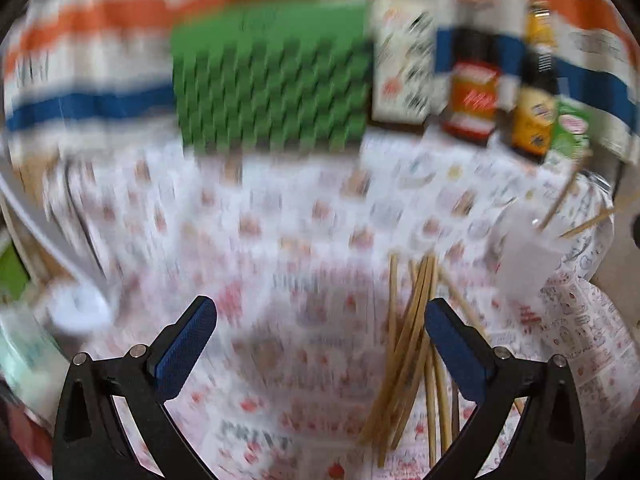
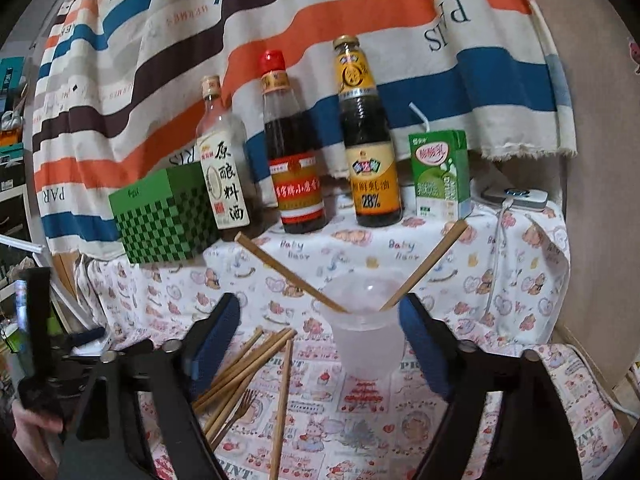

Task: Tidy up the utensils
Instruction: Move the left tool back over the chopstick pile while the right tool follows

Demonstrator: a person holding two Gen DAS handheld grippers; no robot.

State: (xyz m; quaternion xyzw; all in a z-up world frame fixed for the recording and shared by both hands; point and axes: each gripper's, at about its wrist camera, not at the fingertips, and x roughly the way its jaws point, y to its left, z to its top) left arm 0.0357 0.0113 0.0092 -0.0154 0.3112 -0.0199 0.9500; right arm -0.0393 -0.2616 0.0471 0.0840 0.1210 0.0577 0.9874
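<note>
- So far, two chopsticks [image 2: 426, 264] stand in the translucent cup [image 2: 366, 336], leaning apart, one tip toward ten o'clock and the other toward two o'clock in the right wrist view.
- Left to do, by my reading: a loose pile of chopsticks [image 2: 248, 364] lies on the printed tablecloth [image 2: 520, 280] at about eight o'clock from the cup, and a small fork [image 2: 244, 404] lies among them. Most of the job looks undone.
- The right gripper [image 2: 320, 336] has its jaws spread on either side of the cup; the right pad is just beside the wall and the left one stands apart from it. I cannot tell whether either pad touches it, and nothing looks squeezed.
- The left gripper [image 1: 320, 340] has its jaws spread wide and empty, pointing down at the cloth. In its blurred view the pile sits at about five o'clock, just inside the right pad, so the next pick-up likely needs a shift that way.
- Behind, at twelve o'clock, stand three sauce bottles [image 2: 296, 152], a green carton [image 2: 440, 172] and a green checked box [image 2: 168, 216], none of them in the way.
</note>
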